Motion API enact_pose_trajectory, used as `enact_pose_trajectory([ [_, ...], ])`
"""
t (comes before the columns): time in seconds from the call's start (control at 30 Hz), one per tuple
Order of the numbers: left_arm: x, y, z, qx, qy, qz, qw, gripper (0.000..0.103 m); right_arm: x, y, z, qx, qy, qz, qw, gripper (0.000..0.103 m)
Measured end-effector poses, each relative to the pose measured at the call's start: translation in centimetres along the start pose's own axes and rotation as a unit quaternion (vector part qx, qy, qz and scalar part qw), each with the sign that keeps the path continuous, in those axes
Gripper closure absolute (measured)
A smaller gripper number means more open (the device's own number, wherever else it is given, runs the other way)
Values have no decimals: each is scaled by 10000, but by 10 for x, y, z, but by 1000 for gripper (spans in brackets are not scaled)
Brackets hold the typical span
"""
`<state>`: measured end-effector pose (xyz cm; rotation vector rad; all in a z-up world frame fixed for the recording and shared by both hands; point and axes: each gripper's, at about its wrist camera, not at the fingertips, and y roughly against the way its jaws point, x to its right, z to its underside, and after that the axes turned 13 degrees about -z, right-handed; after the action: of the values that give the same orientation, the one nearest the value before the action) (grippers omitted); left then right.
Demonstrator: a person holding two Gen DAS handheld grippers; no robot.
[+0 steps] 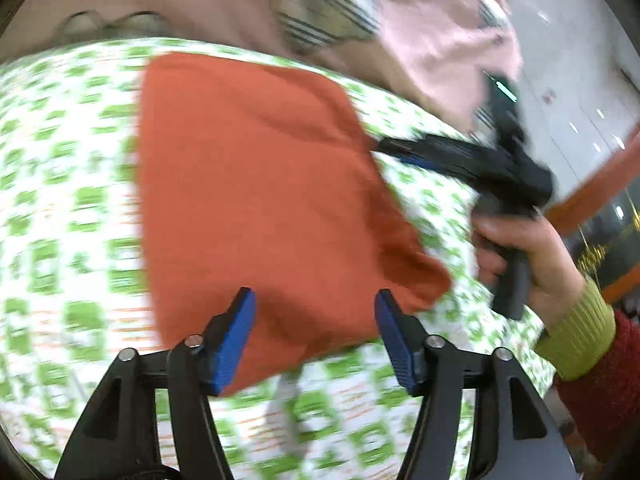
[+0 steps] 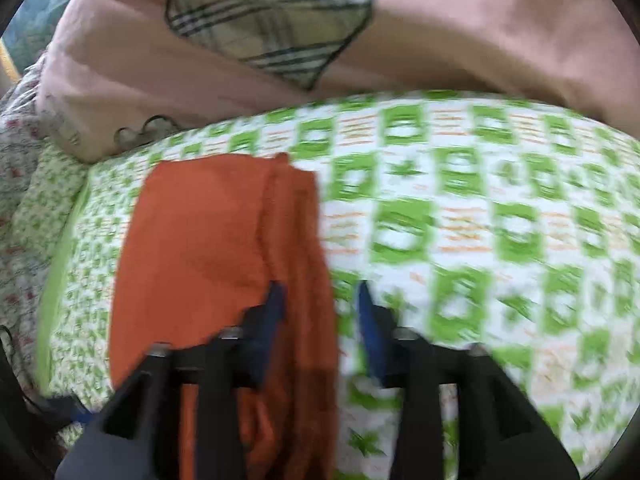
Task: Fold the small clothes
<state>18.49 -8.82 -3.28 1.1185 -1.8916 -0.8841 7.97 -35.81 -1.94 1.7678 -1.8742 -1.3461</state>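
An orange cloth lies folded into a rough rectangle on a green-and-white patterned bedspread. My left gripper hovers open over the cloth's near edge, with its blue pads apart and not pressing the fabric. In the right wrist view the same orange cloth runs lengthwise, layered folds along its right side. My right gripper stands open astride that right edge, with nothing pinched. From the left wrist view the right gripper meets the cloth's right side, held by a hand.
A pink cushion with a plaid heart patch lies along the far side of the bedspread. A floral fabric sits at the far left. Pale floor shows beyond the bed's right side. A red sleeve with a green cuff covers the wrist.
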Motion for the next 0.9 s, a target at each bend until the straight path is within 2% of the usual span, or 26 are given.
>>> enact_pose_trajectory([
  [0.07,-30,-1,-3,-65,348,-147,9993,35,0,12,9,159,-188,-303,9992,30],
  [0.13,-60,-10,-9,-203,710,-249,9970,35,-5,11,16,3,-140,-685,9976,24],
  [0.23,-85,-24,-16,-326,941,-161,9949,34,-8,-1,21,-267,-8,-612,9978,24],
  [0.33,-97,-43,-24,-467,1023,-35,9937,34,6,-14,21,-393,-290,-649,9967,24],
  [0.43,-100,-65,-28,-561,1169,180,9914,34,17,-24,24,-495,-650,-888,9927,25],
  [0.53,-93,-78,-29,-467,1292,312,9900,34,27,-34,30,-680,-1010,-1109,9863,48],
  [0.57,-87,-83,-31,-428,1250,325,9907,49,29,-36,32,-696,-1163,-1240,9830,66],
  [0.6,-86,-83,-32,-439,1186,368,9913,62,28,-35,33,-720,-1259,-1322,9806,76],
  [0.67,-84,-72,-31,-326,1134,476,9919,79,15,-31,35,-667,-1181,-1201,9835,80],
  [0.73,-78,-56,-37,-187,1083,558,9924,81,-1,-21,35,-594,-1082,-1129,9859,81],
  [0.9,-104,27,-7,238,915,419,9946,82,-47,-2,47,-438,-925,-1829,9778,83],
])
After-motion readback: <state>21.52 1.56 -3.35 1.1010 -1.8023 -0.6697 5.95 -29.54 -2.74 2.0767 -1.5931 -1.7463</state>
